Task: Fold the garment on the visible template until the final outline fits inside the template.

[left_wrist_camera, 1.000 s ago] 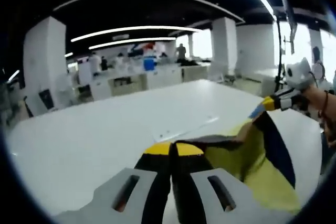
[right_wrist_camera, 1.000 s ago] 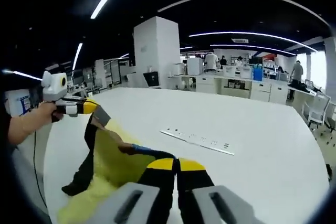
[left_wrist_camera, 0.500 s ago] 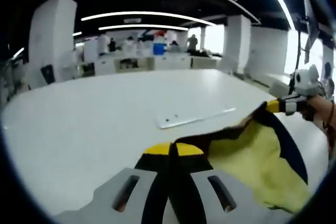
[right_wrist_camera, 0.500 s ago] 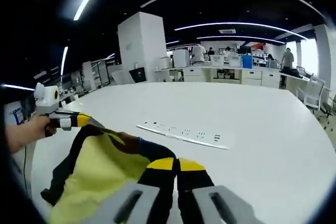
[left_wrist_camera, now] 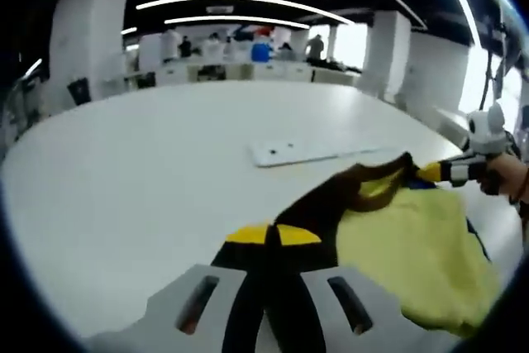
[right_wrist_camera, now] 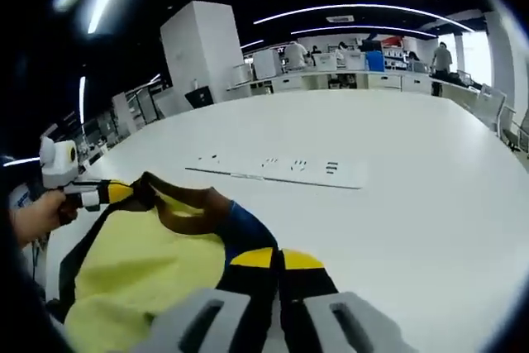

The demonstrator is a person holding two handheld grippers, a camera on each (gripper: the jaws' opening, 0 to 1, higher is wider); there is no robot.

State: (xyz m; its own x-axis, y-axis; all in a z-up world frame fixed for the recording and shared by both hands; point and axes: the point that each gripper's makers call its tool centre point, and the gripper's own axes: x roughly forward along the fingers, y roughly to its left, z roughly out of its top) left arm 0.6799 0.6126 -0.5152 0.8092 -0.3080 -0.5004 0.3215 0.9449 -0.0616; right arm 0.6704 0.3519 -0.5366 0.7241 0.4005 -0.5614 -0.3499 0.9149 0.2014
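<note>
Two grippers [left_wrist_camera: 274, 235] [right_wrist_camera: 277, 259] you kept clamped on the shirt [left_wrist_camera: 405, 245] | stretched between them above the table [left_wrist_camera: 149, 179] | template [right_wrist_camera: 277, 169] lay ahead.

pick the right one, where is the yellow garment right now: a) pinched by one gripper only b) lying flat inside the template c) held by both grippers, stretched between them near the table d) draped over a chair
c: the left gripper and the right gripper each pinch an edge of the yellow garment, which spans between them short of the template.
</note>
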